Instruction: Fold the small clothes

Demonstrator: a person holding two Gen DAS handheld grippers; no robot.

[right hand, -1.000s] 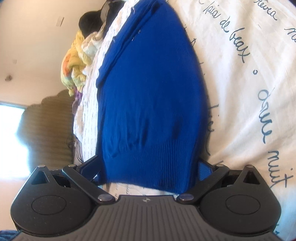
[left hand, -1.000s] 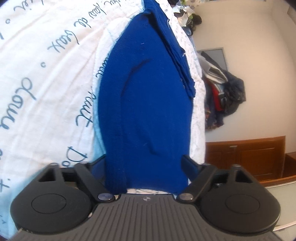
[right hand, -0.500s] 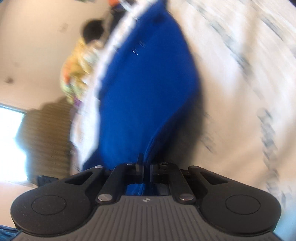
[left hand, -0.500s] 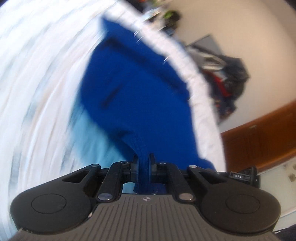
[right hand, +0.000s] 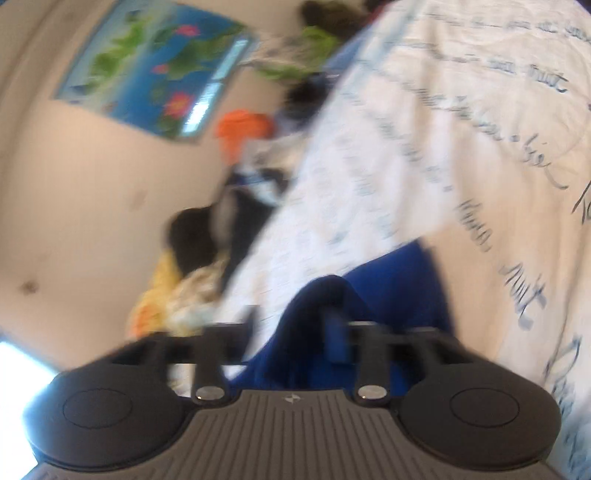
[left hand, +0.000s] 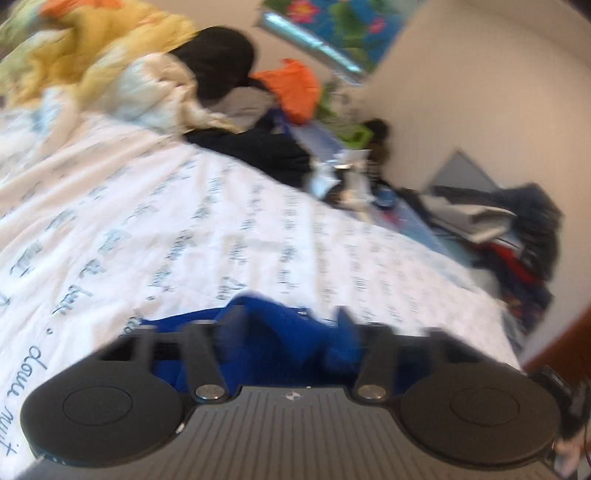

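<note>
Left wrist view: low, close over the bed, facing along the left tool toward the clothes pile and poster. Right wrist view: rolled sideways, equally close. Shared: blue garment, bed, poster, orange cloth.

Bedroom: printed duvet, clothes heap

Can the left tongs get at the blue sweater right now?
Probably yes: the blue sweater lies bunched between the open left tongs, which have just been opening, on the bedspread, nothing covering it.
</note>
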